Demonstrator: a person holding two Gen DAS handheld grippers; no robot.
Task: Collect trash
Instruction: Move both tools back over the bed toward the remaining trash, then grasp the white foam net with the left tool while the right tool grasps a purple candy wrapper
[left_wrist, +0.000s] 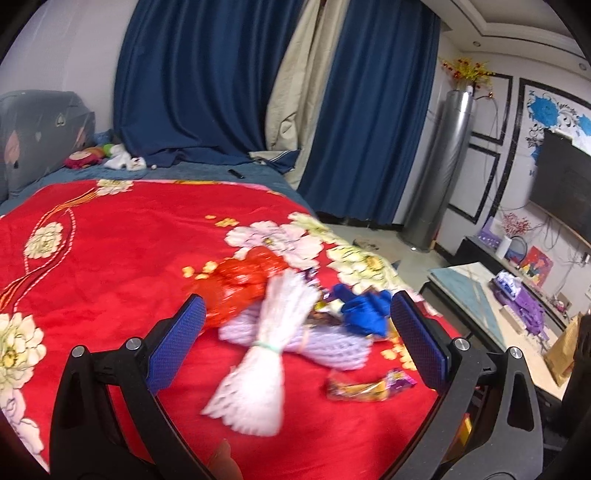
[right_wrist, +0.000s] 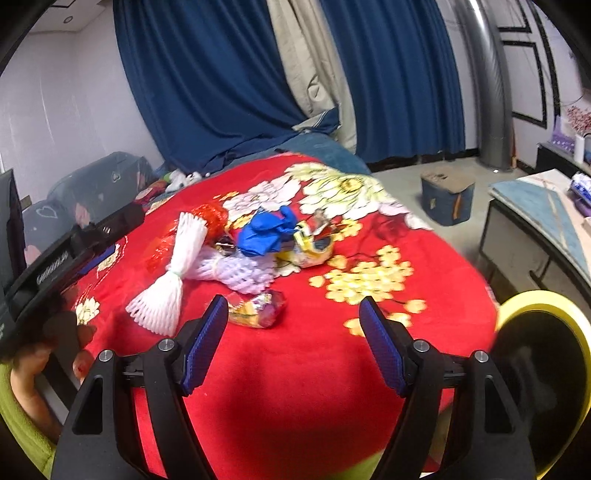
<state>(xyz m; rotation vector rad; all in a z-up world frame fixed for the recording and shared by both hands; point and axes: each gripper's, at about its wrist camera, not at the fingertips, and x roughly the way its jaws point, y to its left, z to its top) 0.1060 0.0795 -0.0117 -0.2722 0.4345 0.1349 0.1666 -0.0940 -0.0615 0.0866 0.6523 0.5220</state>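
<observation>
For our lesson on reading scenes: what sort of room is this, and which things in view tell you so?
Probably a bedroom or bed-sitting room in a home: a bed under a red floral blanket, floor-length blue curtains, and a wall-mounted TV above a low cabinet.

On the red floral blanket (right_wrist: 295, 369), toward its far right corner, the litter counts as follows: one white foam fruit net tied with a green band (right_wrist: 168, 284), one pale lilac foam net (right_wrist: 243, 273) beneath it, one crumpled blue plastic bag (right_wrist: 267, 232), one red mesh net (right_wrist: 210, 218), one yellow crinkled snack packet (right_wrist: 314, 247), and one orange-and-purple foil wrapper (right_wrist: 256, 308) nearest the near edge.
</observation>
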